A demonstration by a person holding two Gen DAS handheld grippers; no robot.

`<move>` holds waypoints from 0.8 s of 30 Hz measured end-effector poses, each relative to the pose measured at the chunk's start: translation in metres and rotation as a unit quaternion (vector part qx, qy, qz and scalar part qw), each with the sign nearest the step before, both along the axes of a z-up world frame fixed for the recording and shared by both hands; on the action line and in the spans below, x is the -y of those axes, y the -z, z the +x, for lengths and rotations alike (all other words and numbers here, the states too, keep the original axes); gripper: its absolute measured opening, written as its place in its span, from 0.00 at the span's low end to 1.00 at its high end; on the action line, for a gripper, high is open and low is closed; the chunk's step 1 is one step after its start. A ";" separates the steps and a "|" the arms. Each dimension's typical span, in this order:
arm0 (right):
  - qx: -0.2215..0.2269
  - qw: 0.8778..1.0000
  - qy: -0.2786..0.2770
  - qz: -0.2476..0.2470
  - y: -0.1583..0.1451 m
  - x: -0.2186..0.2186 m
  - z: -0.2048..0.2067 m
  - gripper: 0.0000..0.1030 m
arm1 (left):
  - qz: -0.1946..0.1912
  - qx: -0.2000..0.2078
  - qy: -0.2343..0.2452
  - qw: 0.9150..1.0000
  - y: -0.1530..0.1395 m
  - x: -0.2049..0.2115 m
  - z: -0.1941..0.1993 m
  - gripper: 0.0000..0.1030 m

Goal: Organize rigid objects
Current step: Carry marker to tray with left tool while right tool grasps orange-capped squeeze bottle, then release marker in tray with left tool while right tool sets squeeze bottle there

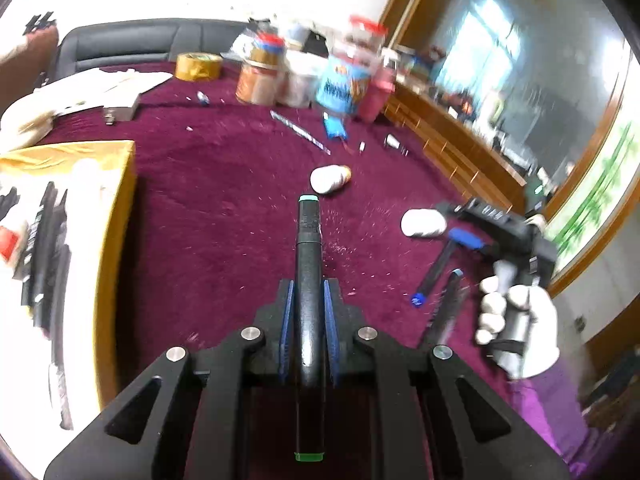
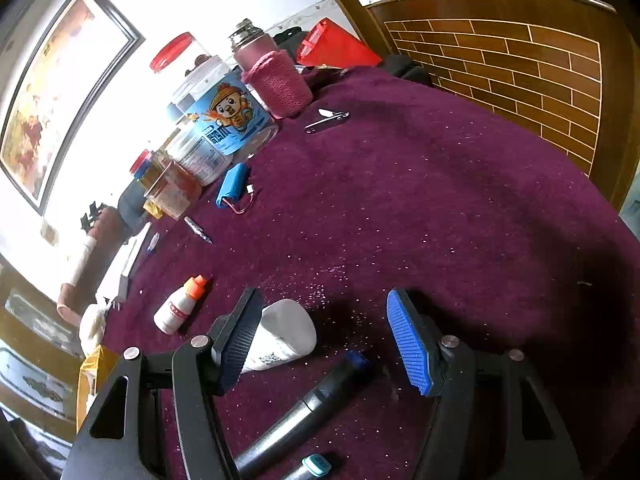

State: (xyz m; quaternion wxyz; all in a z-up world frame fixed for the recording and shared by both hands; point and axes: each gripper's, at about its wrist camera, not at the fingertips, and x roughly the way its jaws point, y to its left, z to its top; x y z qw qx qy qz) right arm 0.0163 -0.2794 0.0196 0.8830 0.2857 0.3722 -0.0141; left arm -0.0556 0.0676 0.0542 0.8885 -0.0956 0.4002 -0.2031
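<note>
**Left gripper carries a marker; right gripper waits open over two more**

Left wrist view: The left gripper [image 1: 308, 300] is closed on a black marker [image 1: 308, 280] with a teal cap. The marker lies along the gripper's axis, the teal cap projecting ahead of the fingertips and a green end trailing back under the body. Both blue pads press its barrel. Ahead of the tip, a small white bottle [image 1: 330, 178] lies on its side on the maroon cloth [image 1: 220, 208]. To the gripper's left sits a yellow-edged box [image 1: 116, 184] holding dark markers, probably the destination. To the right, the gloved hand [image 1: 516, 328] holds the right gripper [image 1: 452, 232] near a larger white bottle [image 1: 423, 222] and two more markers.

Right wrist view: The right gripper [image 2: 324, 336] stands partly open and holds nothing. A blue-capped marker [image 2: 312, 404] lies on the cloth between and below its fingers; a white bottle [image 2: 286, 334] sits just beside its left finger [image 2: 238, 336].

Risks: The held marker is gripped near mid-barrel along a smooth, round surface; a quick swing toward the box may let it slide forward or pivot. Closing the right gripper may catch the bottle instead of the marker, rolling either one away.
</note>
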 end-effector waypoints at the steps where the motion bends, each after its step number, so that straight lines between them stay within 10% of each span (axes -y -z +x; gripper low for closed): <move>1: 0.004 1.000 -0.004 -0.003 -0.001 -0.002 -0.001 0.58 | -0.010 0.004 -0.004 1.000 -0.004 -0.007 -0.006 0.12; 8: 0.043 0.999 -0.021 -0.026 -0.038 -0.031 -0.010 0.58 | -0.058 0.027 -0.042 0.997 -0.022 -0.068 -0.035 0.12; 13: -0.037 0.991 -0.129 0.023 -0.035 -0.092 0.037 0.58 | -0.080 0.031 -0.069 0.994 -0.018 -0.101 -0.041 0.12; 24: -0.128 0.984 -0.102 -0.071 -0.008 -0.164 0.114 0.50 | -0.076 -0.014 -0.150 0.986 0.012 -0.184 -0.047 0.12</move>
